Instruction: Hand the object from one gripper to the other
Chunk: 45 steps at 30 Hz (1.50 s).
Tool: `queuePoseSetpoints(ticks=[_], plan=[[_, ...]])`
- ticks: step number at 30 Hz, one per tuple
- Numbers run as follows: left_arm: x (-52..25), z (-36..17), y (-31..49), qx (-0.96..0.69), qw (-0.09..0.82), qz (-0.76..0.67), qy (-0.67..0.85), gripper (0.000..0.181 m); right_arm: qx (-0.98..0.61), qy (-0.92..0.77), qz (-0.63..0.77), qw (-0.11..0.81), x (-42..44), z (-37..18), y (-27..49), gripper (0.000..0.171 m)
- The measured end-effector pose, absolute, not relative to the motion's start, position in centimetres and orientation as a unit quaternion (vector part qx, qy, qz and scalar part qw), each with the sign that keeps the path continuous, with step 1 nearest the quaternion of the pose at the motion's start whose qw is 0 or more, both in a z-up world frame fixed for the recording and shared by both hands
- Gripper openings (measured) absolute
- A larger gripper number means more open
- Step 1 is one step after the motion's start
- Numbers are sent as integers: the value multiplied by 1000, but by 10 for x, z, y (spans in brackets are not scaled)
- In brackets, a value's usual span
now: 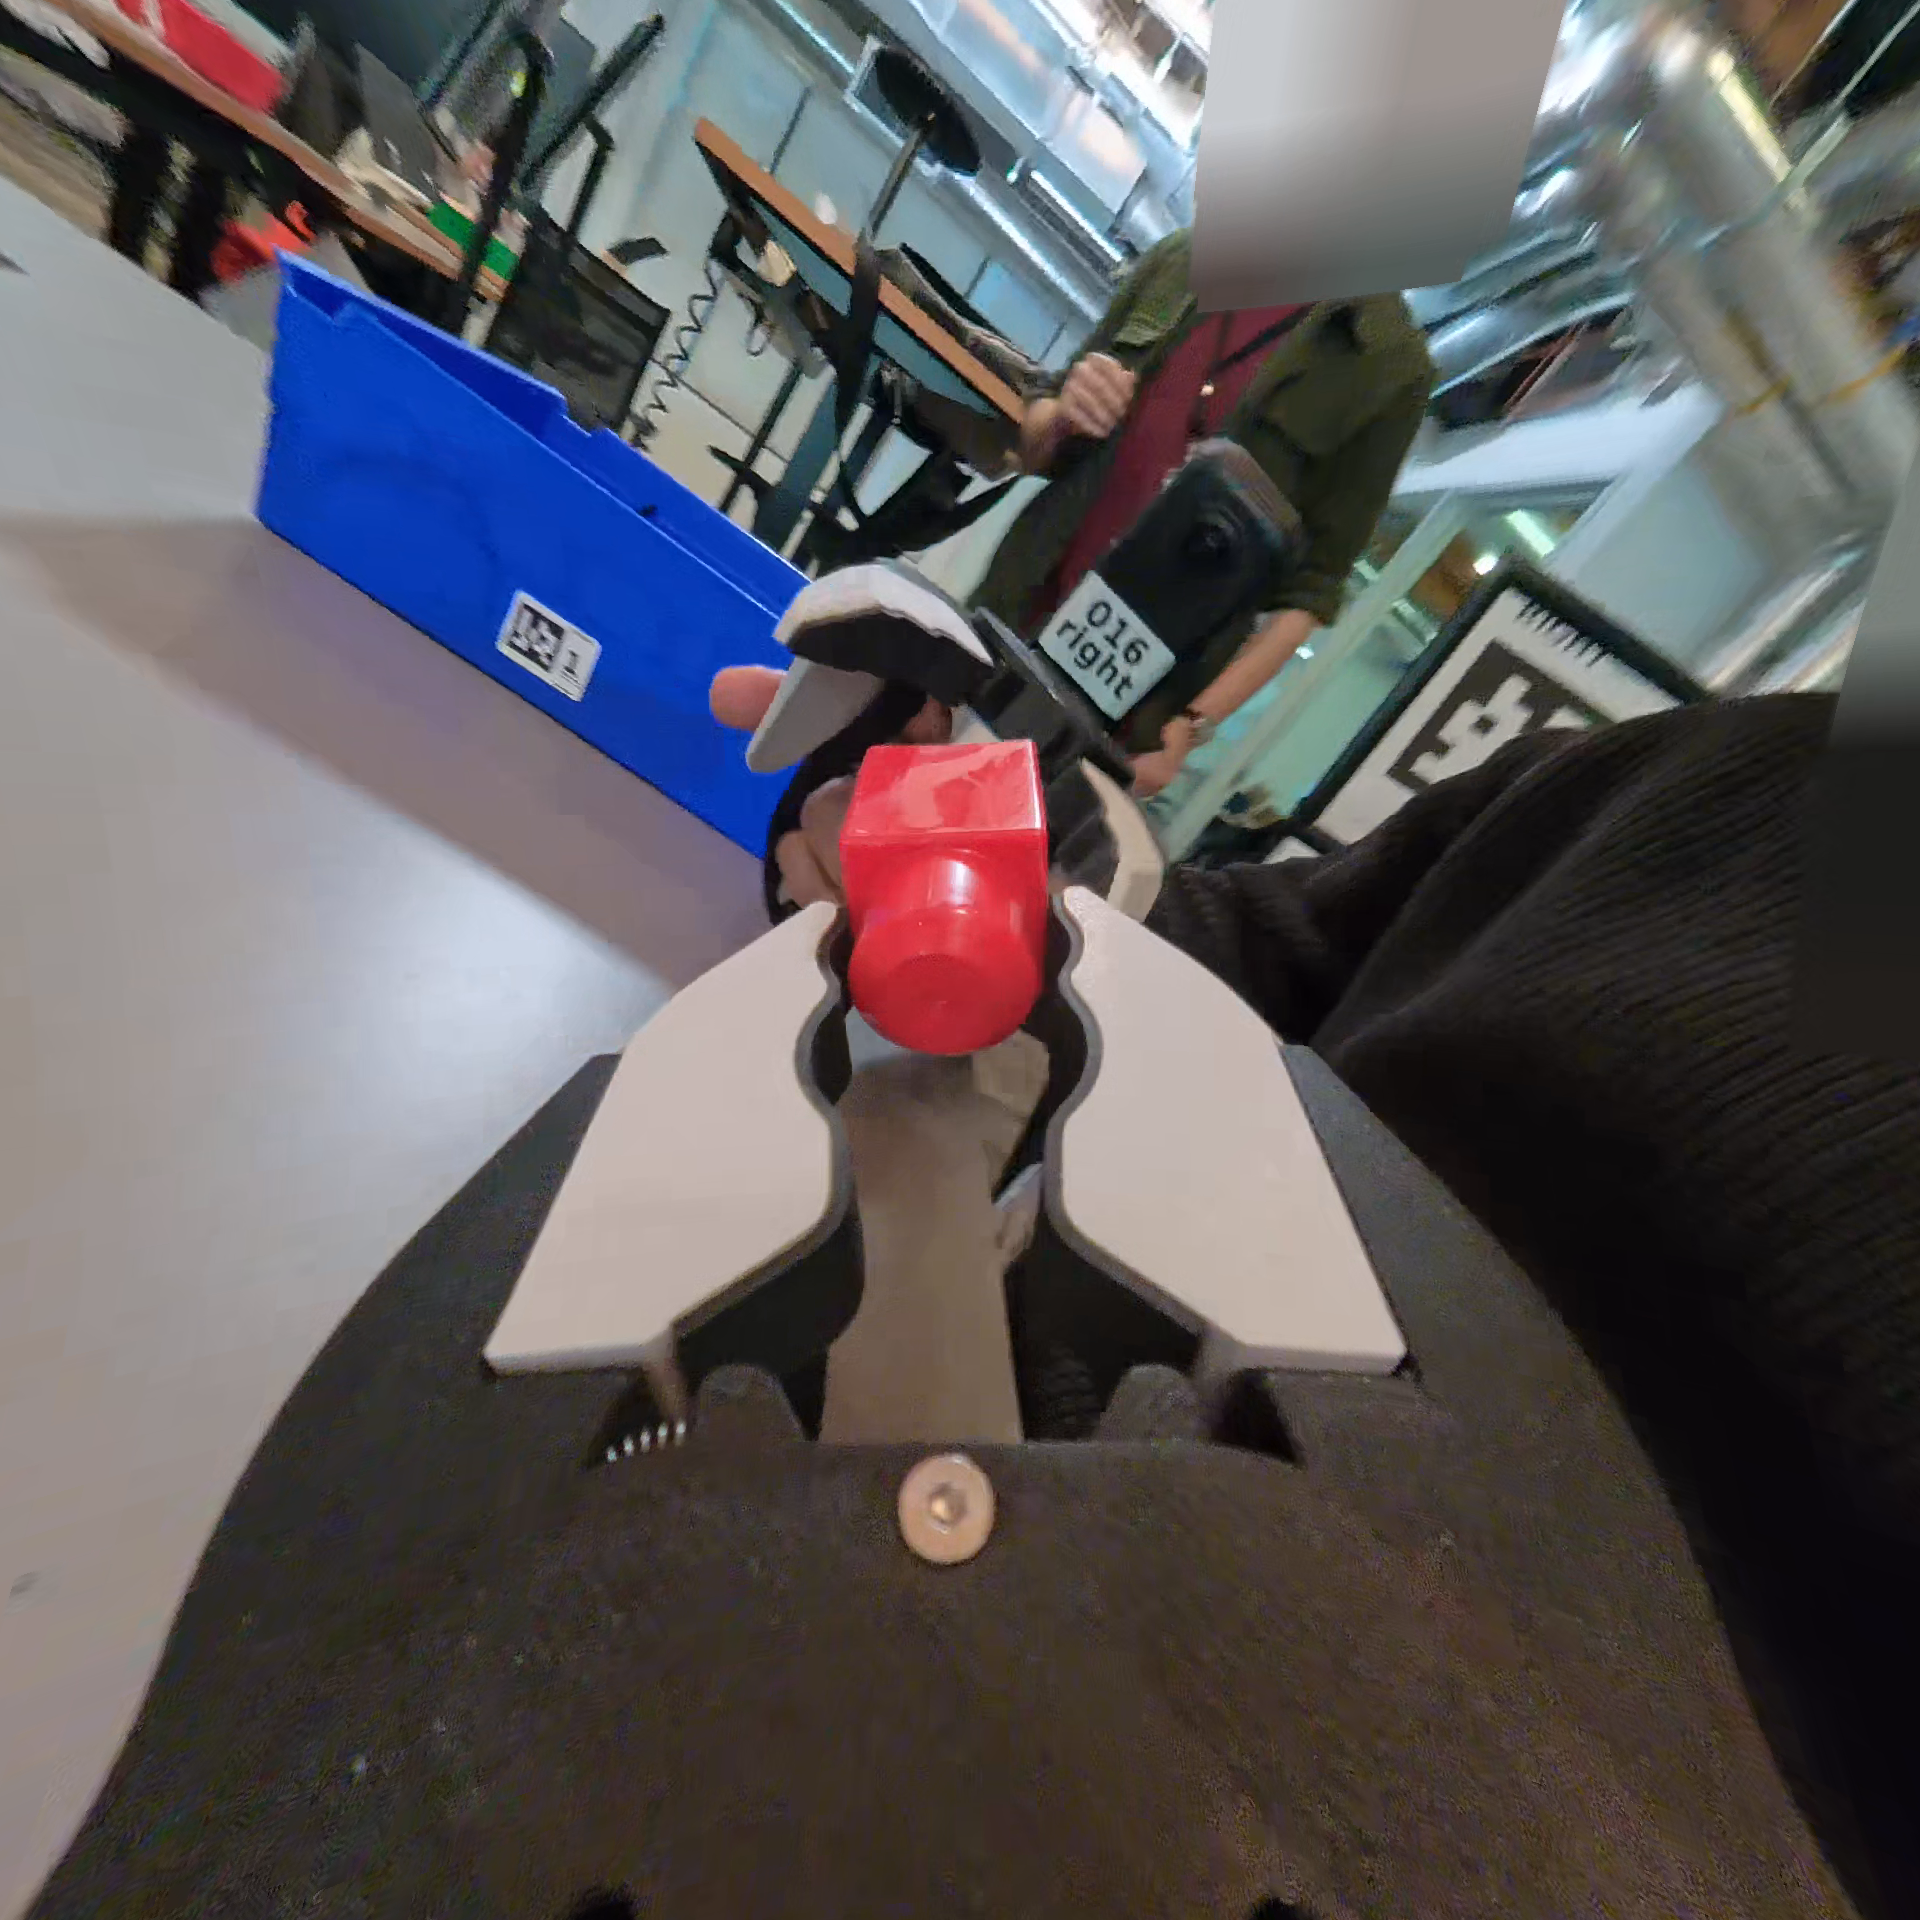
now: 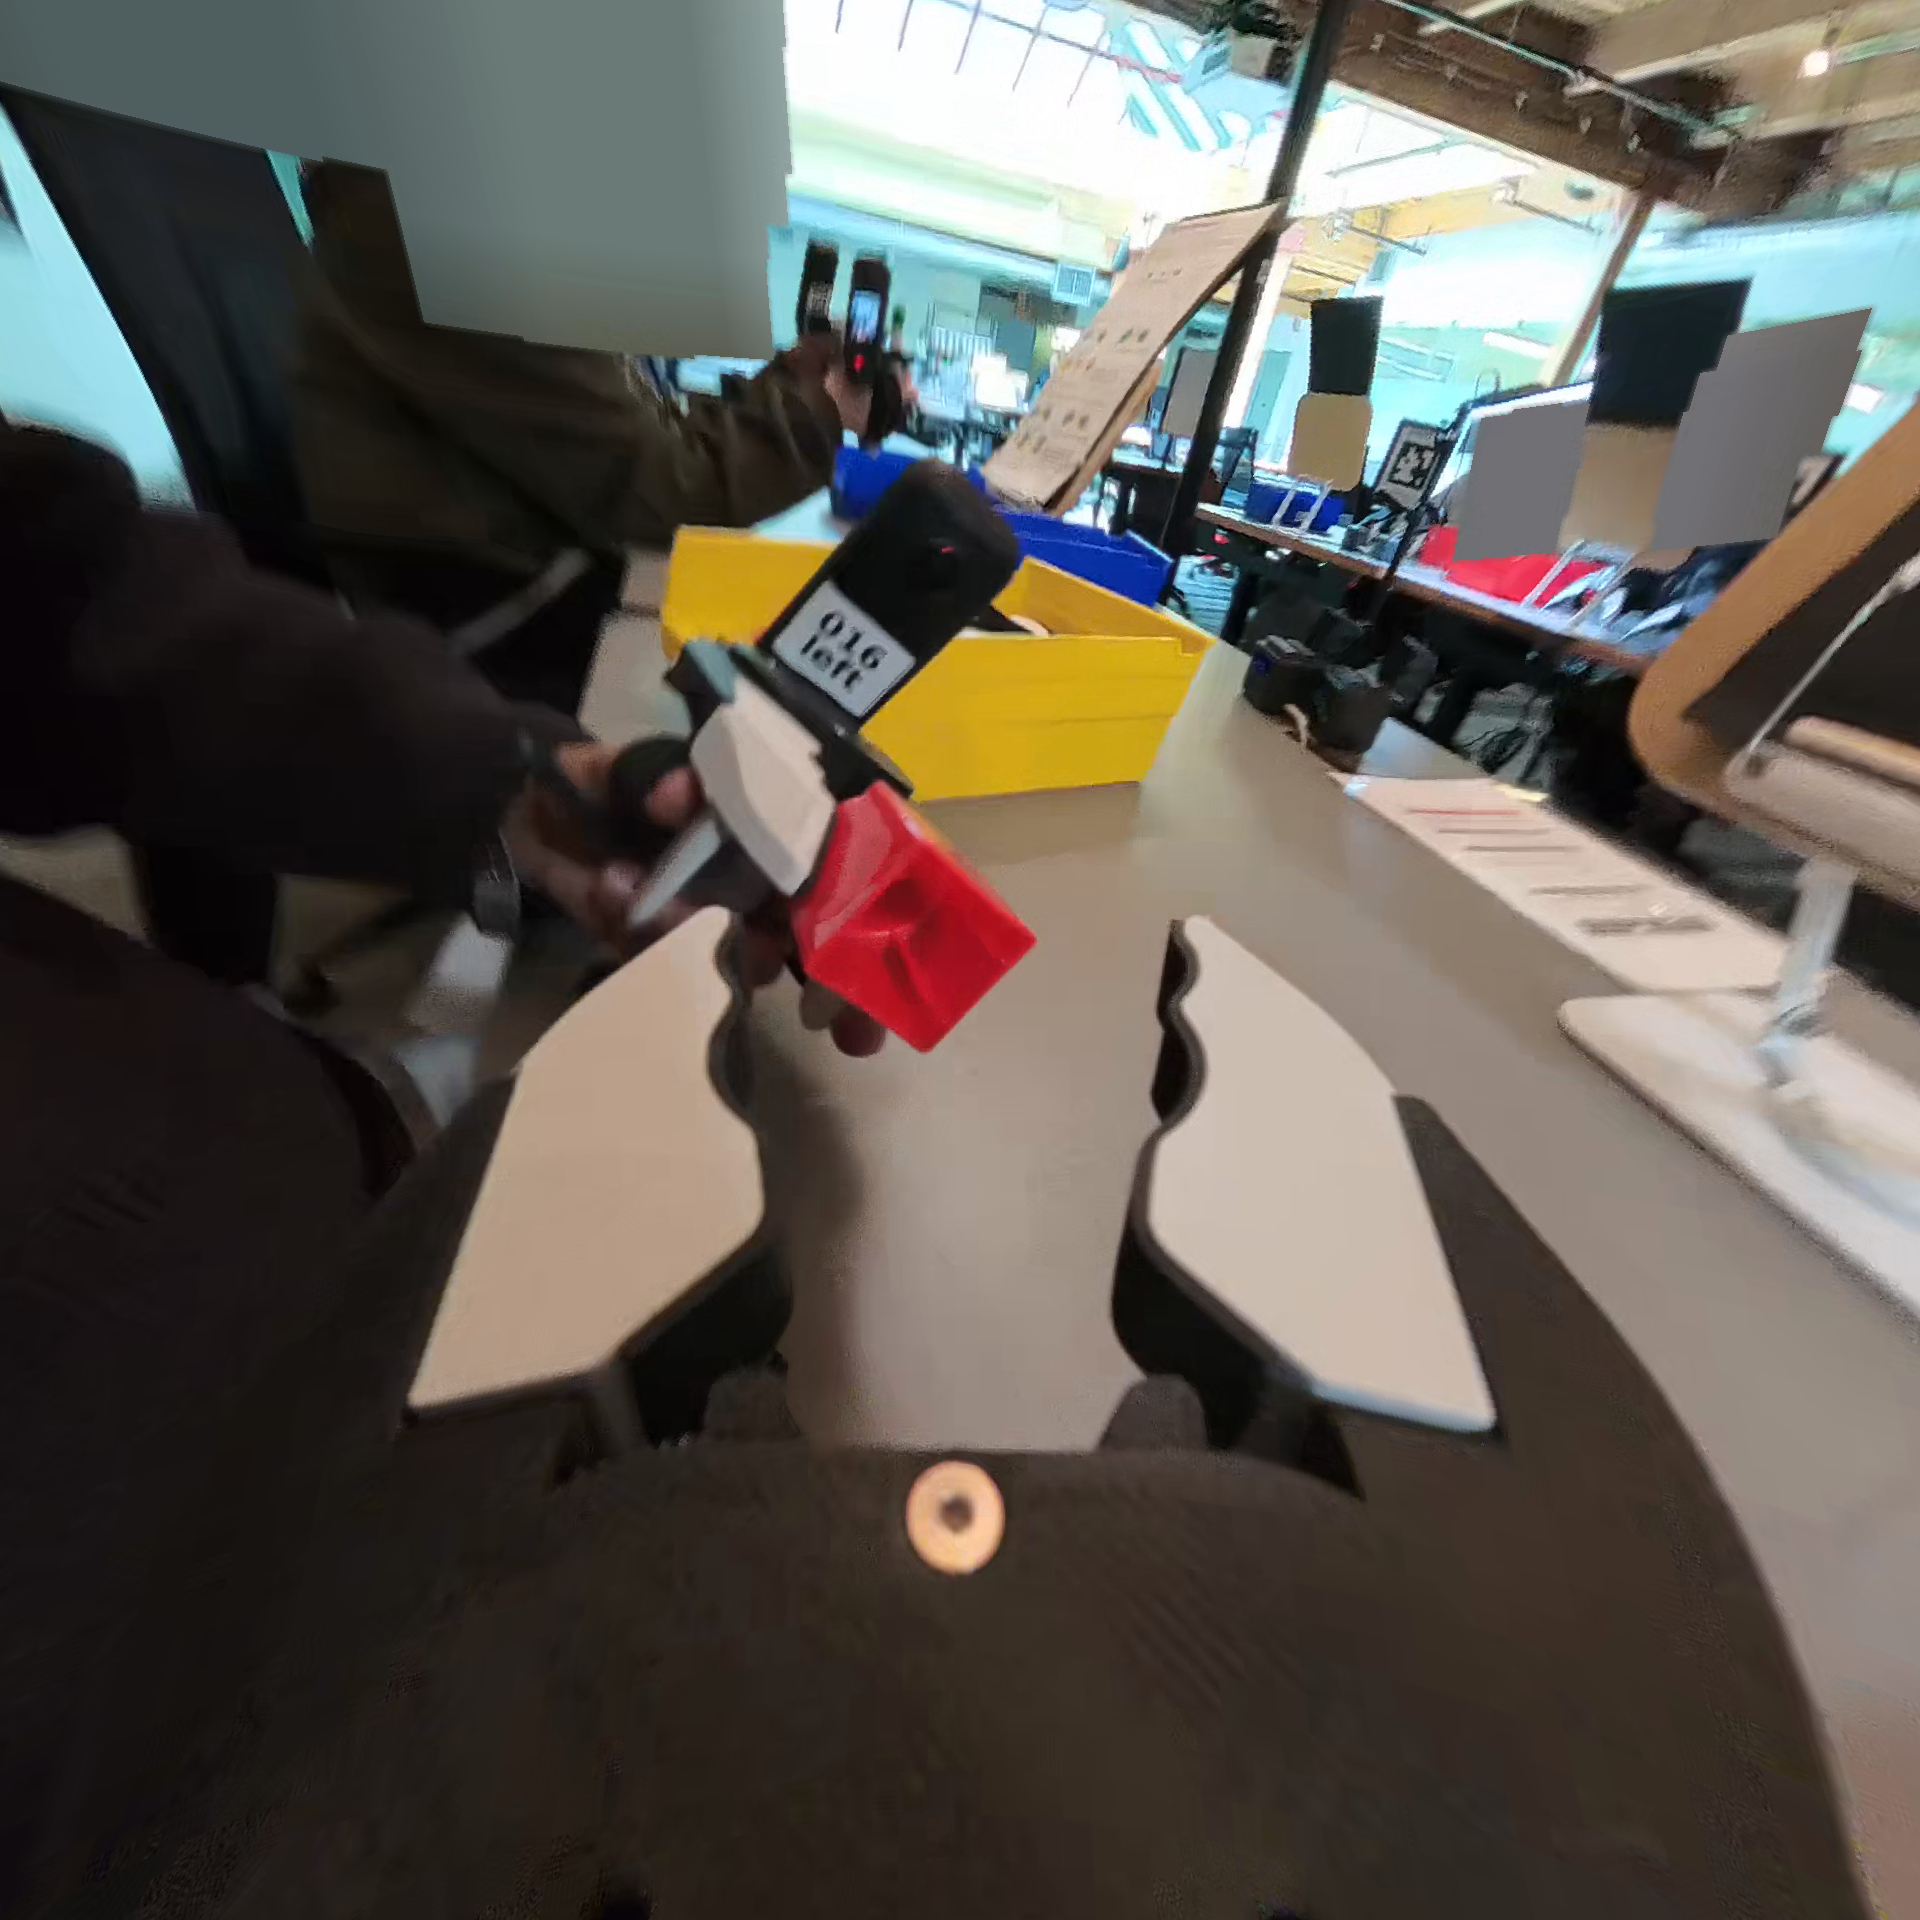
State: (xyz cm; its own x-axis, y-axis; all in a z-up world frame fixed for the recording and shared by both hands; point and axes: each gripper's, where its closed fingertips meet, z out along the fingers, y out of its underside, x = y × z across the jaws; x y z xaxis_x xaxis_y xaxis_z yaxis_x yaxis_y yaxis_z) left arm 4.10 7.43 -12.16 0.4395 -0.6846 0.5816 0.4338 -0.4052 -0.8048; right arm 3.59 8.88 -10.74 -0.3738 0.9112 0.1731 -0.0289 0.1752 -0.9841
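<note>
A: What is the left hand-held gripper [image 1: 945, 971] carrying?

B: A glossy red plastic piece [image 1: 943, 894], smooth and moulded. One end is a square block, the other a rounded cylindrical stub with a domed cap. The two pale grey fingers [image 1: 717, 1122], flat plates with wavy black-edged inner profiles, are clamped on the round stub, so the block end sticks out forward.

A: And from the other side?

B: In the right wrist view the same red piece [image 2: 914, 925] hangs in the air above the grey matte desk [image 2: 1299, 894], its block end showing a recessed channel. The left hand-held gripper [image 2: 821, 883] pinches it there, with a black camera body fixed on top.

A: The right hand-held gripper [image 2: 956, 997]?

B: Its fingers stand wide apart, with nothing between them. The red piece sits just ahead of its left fingertip, apart from both plates. In the left view the right hand-held gripper [image 1: 914, 727] shows behind the block, its jaws spread.

A: Anything else around?

B: A blue plastic bin [image 1: 499, 561] on the desk, and a yellow one [image 2: 1018, 696], both hard-walled and rectangular.
</note>
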Motion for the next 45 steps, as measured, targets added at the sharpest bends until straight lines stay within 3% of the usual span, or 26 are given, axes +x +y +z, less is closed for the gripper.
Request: queuePoseSetpoints(ticks=[4,8,17,20,26,33,39,45], plan=[[52,-128,70,-657,484,-570,95,37,-300,-689,449,482,33,-124,74,66],[60,-129,65,-647,452,-607,94,38,-246,-706,404,528,36,-123,65,41],[58,-127,67,-621,428,-654,57,38,-239,-709,382,543,35,-122,66,36],[49,-125,75,-613,445,-653,23,58,-254,-702,364,556,34,-119,76,37],[32,-118,81,-574,447,-685,-33,64,-351,-632,270,636,50,-76,138,37],[35,-123,83,-589,445,-674,-27,64,-581,-440,181,661,155,-35,274,37],[38,-127,87,-590,440,-676,-33,62,-734,-345,125,572,241,-101,338,37],[45,-132,89,-601,432,-672,-28,61,-805,-378,167,426,236,-159,325,41]])
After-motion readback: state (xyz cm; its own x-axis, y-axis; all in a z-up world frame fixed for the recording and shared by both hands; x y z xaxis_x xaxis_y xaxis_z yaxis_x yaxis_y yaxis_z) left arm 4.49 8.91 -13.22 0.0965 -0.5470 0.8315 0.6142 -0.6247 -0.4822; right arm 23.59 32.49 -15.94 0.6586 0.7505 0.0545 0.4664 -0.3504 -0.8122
